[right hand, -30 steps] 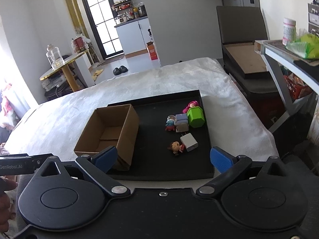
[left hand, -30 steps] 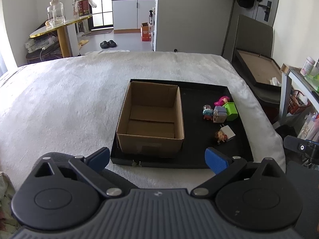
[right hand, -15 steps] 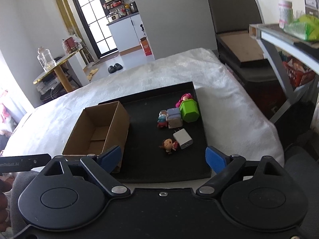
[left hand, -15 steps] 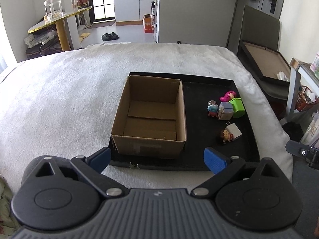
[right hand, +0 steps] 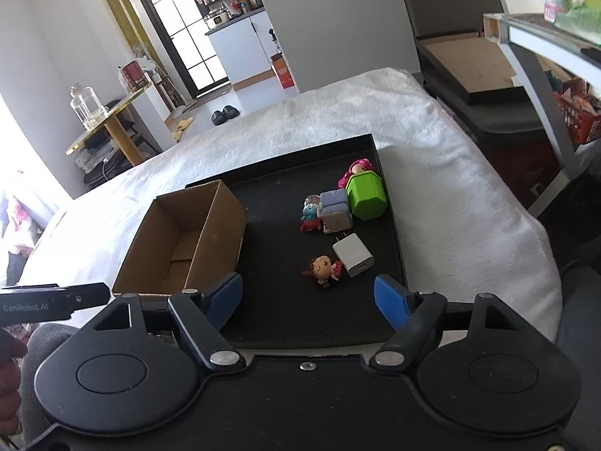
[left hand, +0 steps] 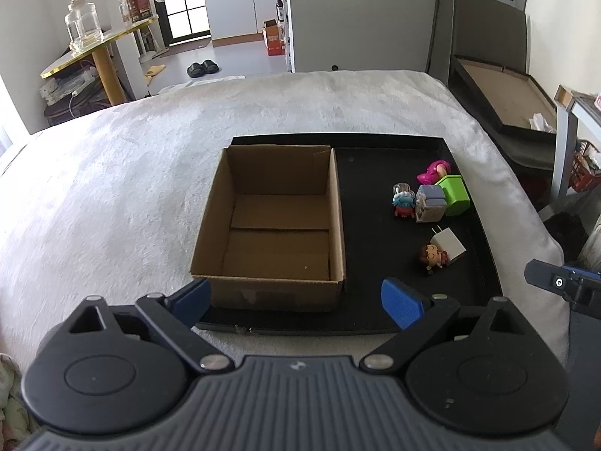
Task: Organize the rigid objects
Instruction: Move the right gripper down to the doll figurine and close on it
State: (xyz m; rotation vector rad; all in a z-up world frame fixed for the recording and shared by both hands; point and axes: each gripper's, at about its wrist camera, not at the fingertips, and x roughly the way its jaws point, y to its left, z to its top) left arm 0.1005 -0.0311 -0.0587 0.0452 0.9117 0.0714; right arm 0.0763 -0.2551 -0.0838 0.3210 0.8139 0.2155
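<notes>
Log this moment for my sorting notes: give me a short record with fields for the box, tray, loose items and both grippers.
box: cardboard box, open-topped, nothing inside, on left part of tray
tray: black tray on white blanket
loose items: green block, grey block, pink doll, blue figure, white charger, brown-haired doll, all on tray right of box
left gripper: jaws open, holding nothing
right gripper: jaws have just been closing, nothing between them
</notes>
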